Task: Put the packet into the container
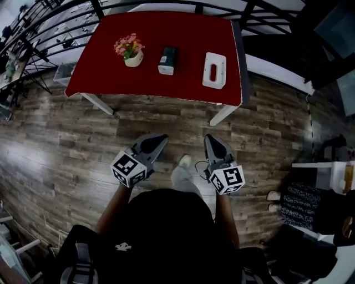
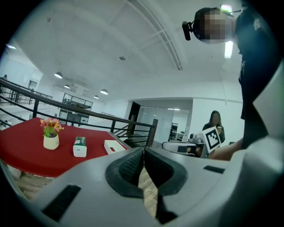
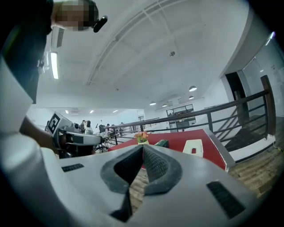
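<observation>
A green and white packet [image 1: 167,60] stands upright on the middle of the red table [image 1: 105,77]. To its right lies the white container [image 1: 214,70], which has a slot in its top. The left gripper view shows the packet [image 2: 80,146] and container [image 2: 114,146] some way ahead, as does the right gripper view with its packet [image 3: 161,143] and container [image 3: 193,147]. My left gripper [image 1: 163,136] and right gripper [image 1: 208,137] hang over the wooden floor, short of the table. Both are shut and hold nothing.
A small pot of flowers [image 1: 131,51] stands left of the packet. A black railing [image 1: 166,4] runs behind the table. Tripods and desks [image 1: 22,50] crowd the far left. A person [image 1: 302,205] sits at the right by white furniture [image 1: 327,169].
</observation>
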The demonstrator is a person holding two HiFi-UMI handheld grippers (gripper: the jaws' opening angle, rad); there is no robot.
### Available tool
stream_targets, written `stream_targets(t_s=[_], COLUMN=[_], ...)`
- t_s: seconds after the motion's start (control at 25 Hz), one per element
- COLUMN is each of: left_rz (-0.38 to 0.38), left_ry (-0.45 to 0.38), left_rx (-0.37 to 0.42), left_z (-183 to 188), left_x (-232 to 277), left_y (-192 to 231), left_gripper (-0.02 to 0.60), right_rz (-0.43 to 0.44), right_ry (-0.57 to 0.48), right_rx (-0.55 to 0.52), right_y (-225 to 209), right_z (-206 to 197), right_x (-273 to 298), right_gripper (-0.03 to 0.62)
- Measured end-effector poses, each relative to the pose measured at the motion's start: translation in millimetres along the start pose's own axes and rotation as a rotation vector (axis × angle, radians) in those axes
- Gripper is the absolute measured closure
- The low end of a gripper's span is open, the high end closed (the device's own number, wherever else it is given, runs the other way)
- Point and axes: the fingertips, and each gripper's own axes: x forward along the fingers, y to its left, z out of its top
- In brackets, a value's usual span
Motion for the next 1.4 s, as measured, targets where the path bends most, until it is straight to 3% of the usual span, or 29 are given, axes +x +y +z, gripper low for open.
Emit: stream_targets(t_s=[0.64,1.08,1.4], left_rz=[0.077,0.11,0.055], left_ry=[0.017,0.031,0.029], left_rx=[0.028,0.025,0.009], left_z=[32,35,48], left_x=[108,126,155], left_y=[60,99,137], left_gripper=[0.571,0.571,0.571], right_rz=[0.045,0.066,0.027], right_ry=[-0.011,0.023,0.045], right_rx=[0.035,0.044,0.037], right_y=[-110,-121,-141], right_z=[25,17,22], right_x=[70,105,146], right_gripper=[0.572,0.572,0.572])
